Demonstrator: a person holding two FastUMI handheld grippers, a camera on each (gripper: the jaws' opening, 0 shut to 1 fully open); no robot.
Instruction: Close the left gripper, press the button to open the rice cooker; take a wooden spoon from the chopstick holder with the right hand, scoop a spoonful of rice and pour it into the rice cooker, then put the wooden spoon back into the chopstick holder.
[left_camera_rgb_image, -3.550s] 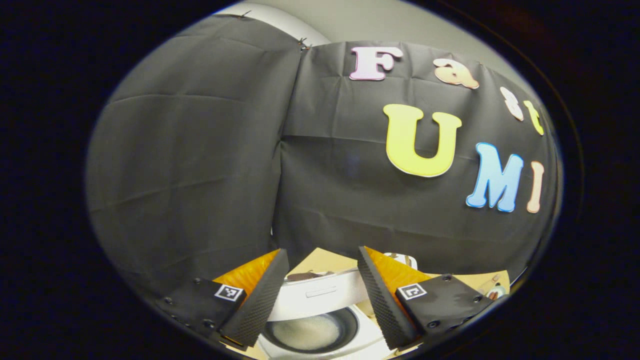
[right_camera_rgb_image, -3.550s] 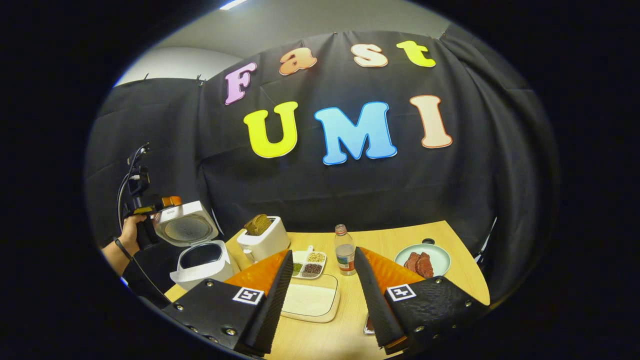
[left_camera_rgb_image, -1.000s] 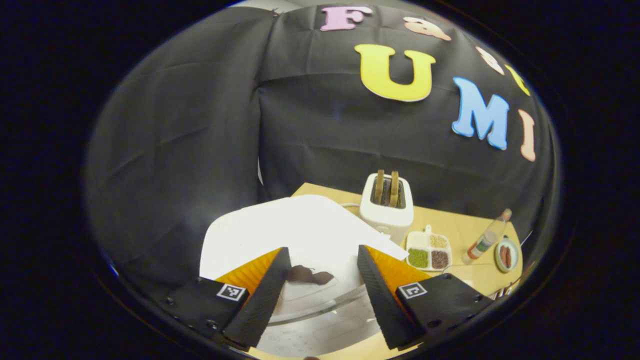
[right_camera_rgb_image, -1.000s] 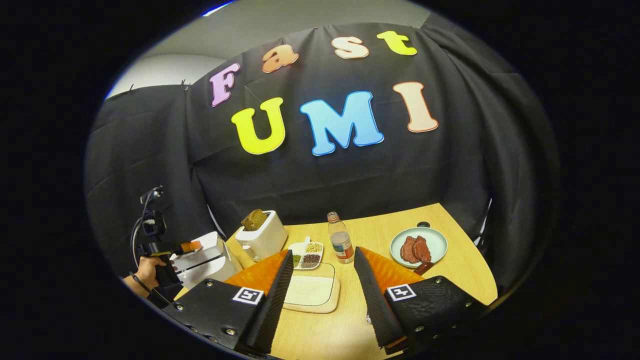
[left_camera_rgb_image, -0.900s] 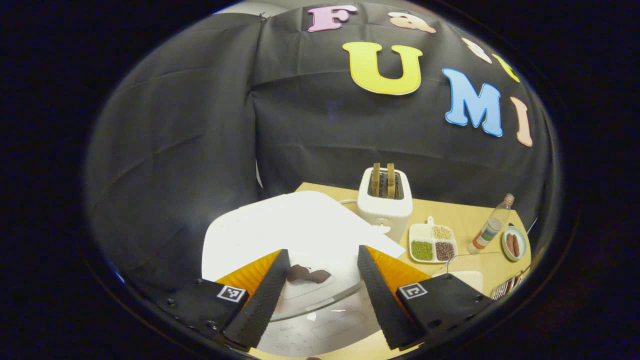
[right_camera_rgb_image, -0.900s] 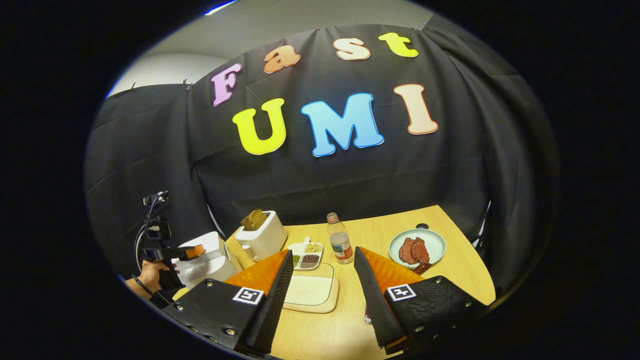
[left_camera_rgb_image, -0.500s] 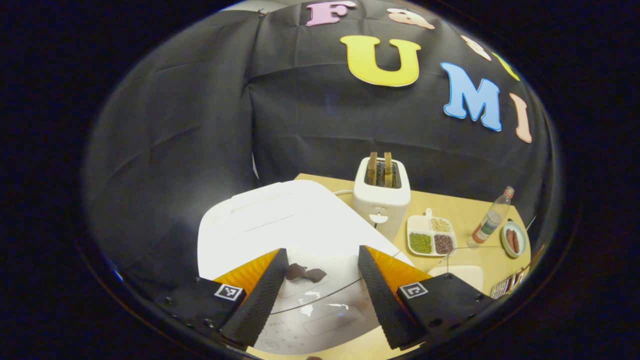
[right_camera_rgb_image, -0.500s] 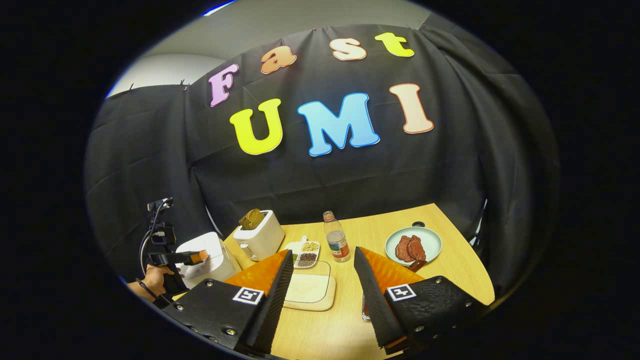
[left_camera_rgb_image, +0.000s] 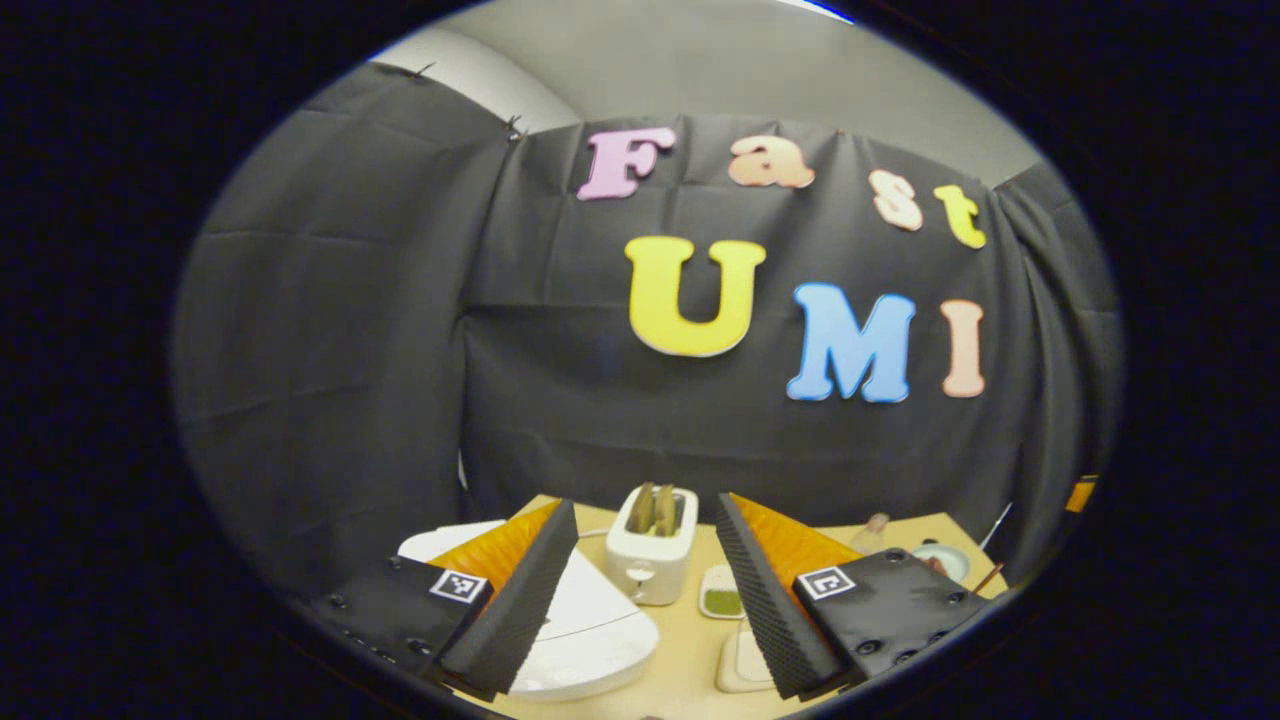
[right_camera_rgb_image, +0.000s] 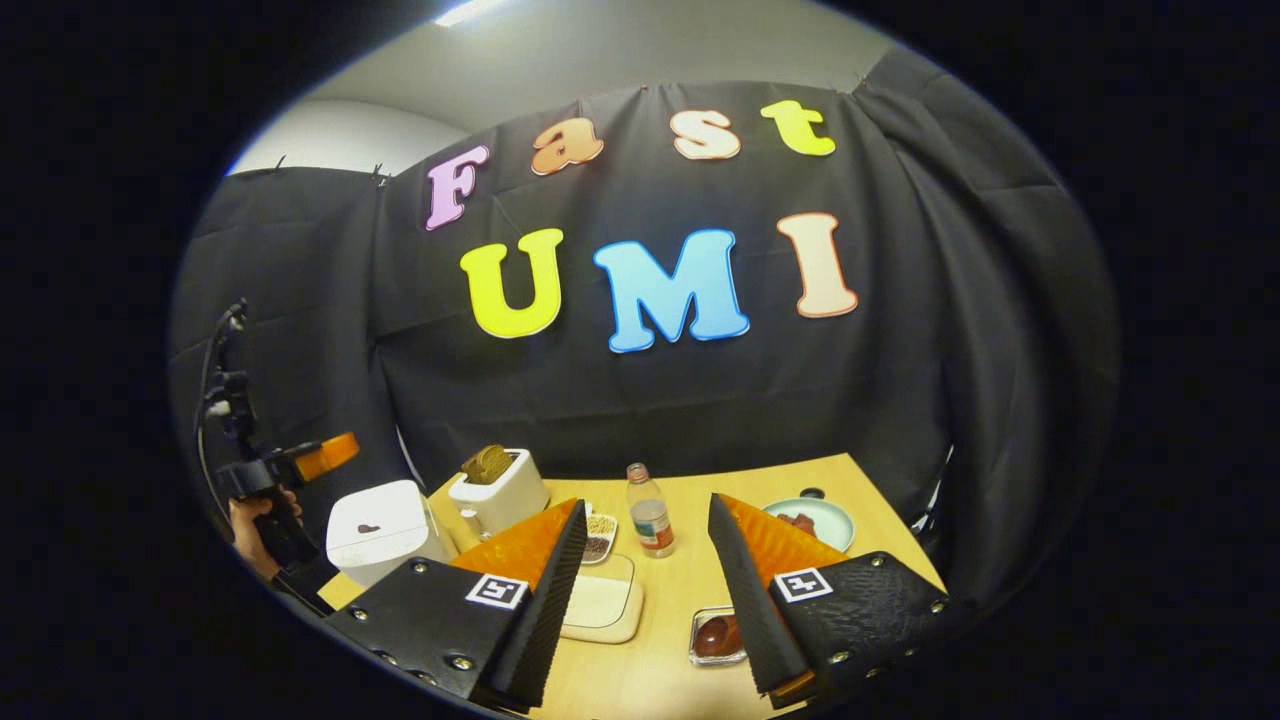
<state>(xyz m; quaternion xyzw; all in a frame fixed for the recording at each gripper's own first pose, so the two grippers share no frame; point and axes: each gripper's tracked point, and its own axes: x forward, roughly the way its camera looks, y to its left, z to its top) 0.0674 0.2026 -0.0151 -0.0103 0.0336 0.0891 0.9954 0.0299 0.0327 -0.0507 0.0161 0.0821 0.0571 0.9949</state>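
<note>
The white rice cooker (right_camera_rgb_image: 385, 530) stands at the table's left end with its lid down. In the left gripper view its lid (left_camera_rgb_image: 590, 625) lies low, just behind my left finger. My left gripper (left_camera_rgb_image: 645, 508) is open and empty, raised above and behind the cooker. The right gripper view shows that left gripper (right_camera_rgb_image: 300, 462) in a hand, hovering left of the cooker and apart from it. My right gripper (right_camera_rgb_image: 646, 505) hangs open over the table's front with nothing between its fingers. A shallow tray of white rice (right_camera_rgb_image: 598, 603) lies just beyond its left finger.
A white toaster (right_camera_rgb_image: 495, 495) holding bread stands behind the cooker. A divided seed dish (right_camera_rgb_image: 598, 535), a bottle (right_camera_rgb_image: 650, 520) and a plate of meat (right_camera_rgb_image: 812, 520) sit further back on the wooden table (right_camera_rgb_image: 880, 505). A small glass container (right_camera_rgb_image: 718, 635) lies near my right finger.
The cooker's lid went from standing open to lying shut under the left gripper. The left gripper then lifted up and back off the lid. The right gripper barely shifted.
</note>
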